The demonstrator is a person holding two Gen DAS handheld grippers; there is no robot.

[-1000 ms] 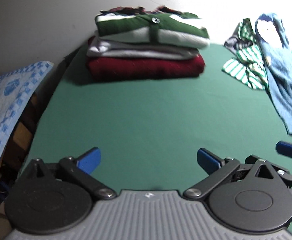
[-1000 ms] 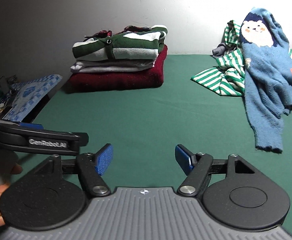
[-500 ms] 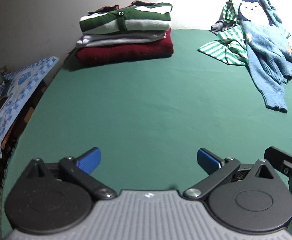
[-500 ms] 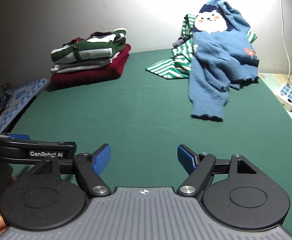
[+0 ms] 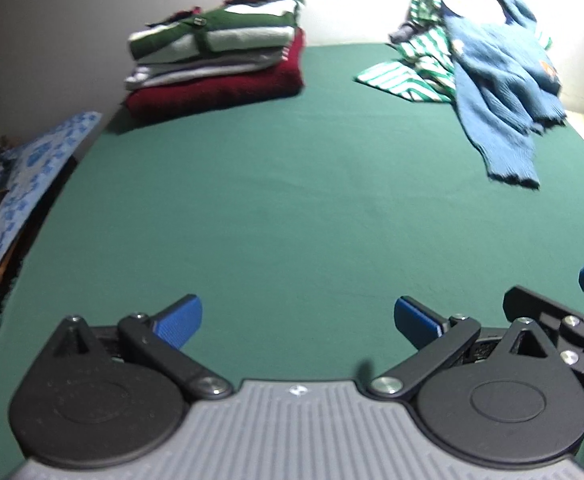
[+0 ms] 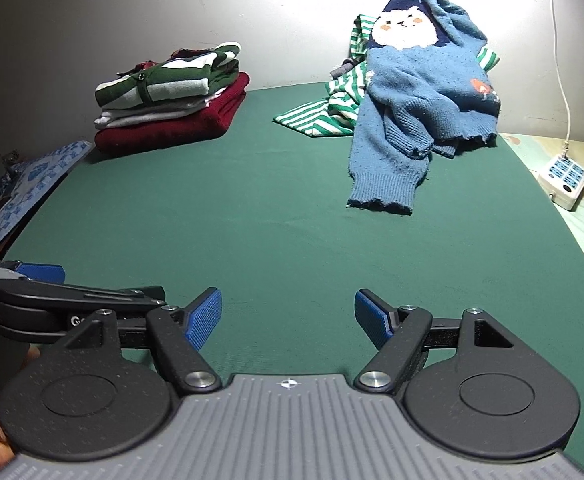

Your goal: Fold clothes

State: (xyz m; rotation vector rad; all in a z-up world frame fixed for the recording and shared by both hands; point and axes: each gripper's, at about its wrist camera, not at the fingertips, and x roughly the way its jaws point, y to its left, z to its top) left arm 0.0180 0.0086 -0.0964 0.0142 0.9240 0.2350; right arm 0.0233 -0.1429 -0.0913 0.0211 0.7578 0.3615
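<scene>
Folded stack, upper left: one pile, about four garments
Loose clothes, upper right: two, a blue sweater and a striped shirt
Power strip, right edge: one
Grippers: two, left gripper, right gripper

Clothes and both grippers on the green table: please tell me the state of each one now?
Blue sweater: unfolded, crumpled, one sleeve stretched forward.
Striped garment: unfolded, partly under the blue sweater.
Stack of clothes: folded, piled neatly.
Left gripper: open, holding nothing.
Right gripper: open, holding nothing.
</scene>
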